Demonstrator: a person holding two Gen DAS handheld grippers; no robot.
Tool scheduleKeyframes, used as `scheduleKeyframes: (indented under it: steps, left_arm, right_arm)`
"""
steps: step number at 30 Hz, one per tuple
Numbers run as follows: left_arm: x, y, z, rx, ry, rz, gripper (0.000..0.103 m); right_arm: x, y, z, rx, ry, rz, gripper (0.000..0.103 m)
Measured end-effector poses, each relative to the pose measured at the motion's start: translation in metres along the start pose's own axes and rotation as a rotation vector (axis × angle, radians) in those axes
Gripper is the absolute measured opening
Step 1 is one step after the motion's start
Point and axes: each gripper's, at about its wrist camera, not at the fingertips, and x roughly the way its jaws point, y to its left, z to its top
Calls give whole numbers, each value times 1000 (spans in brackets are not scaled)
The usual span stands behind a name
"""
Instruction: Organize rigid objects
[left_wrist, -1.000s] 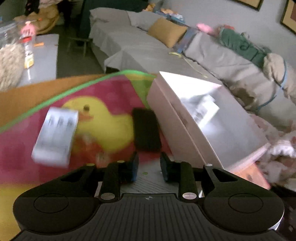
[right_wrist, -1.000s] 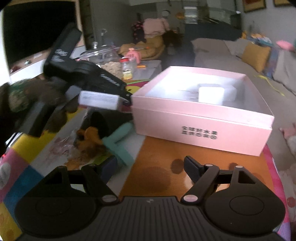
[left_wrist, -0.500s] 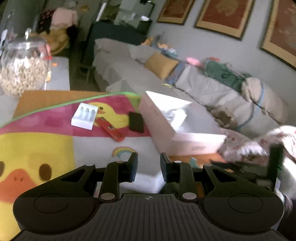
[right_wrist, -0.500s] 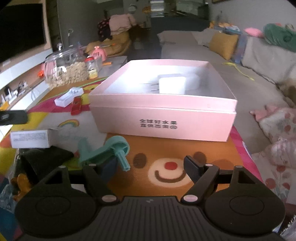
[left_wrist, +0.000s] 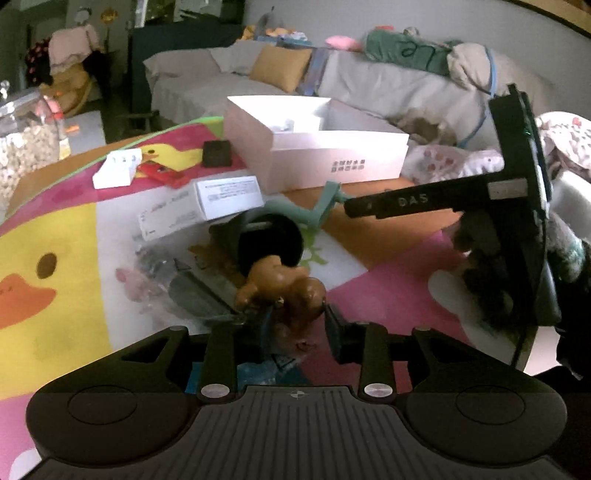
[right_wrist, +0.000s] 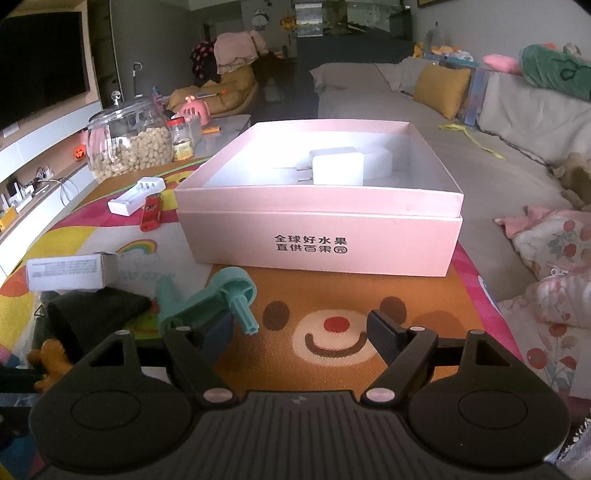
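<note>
A pink open box (right_wrist: 317, 221) stands on the cartoon mat, with a white charger (right_wrist: 338, 170) inside; it also shows in the left wrist view (left_wrist: 332, 158). My left gripper (left_wrist: 297, 325) is open, its jaws either side of a brown toy figure (left_wrist: 284, 288) that lies by a black cup (left_wrist: 269, 243). My right gripper (right_wrist: 299, 332) is open and empty over the bear face, next to a teal plastic part (right_wrist: 218, 295). A white carton (left_wrist: 199, 206), a red lighter (right_wrist: 151, 212) and a white battery case (right_wrist: 135, 195) lie on the mat.
A glass jar of snacks (right_wrist: 129, 147) stands at the far left of the table. A small black square (left_wrist: 218, 153) lies by the box. A grey sofa (right_wrist: 498, 122) with cushions runs behind and to the right. Plastic wrappers (left_wrist: 162, 273) lie left of the toy.
My left gripper has swung back from the duck end of the mat and come down around the brown toy. My right gripper has barely moved; the box sits slightly nearer.
</note>
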Motion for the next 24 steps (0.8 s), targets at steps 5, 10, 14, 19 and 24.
scheduleKeyframes:
  steps: [5,10,14,19,24]
  left_arm:
    - [-5,18,0,-18,8,45,35]
    - [-11,36,-2,-36,3,170,31]
    - [-8,26,-2,-5,4,126,57]
    - [6,5,-1,55,23,95,94]
    - [-5,9,4,-39,-71,86,80]
  right_arm:
    - [-1,-2,-1,10,-1,9,81]
    - [-1,-1,-1,3,2,6,81]
    - [0,1,-1,-12,18,21,89]
    - [2,3,0,-28,27,31,91]
    - [1,4,-1,-27,26,32,91]
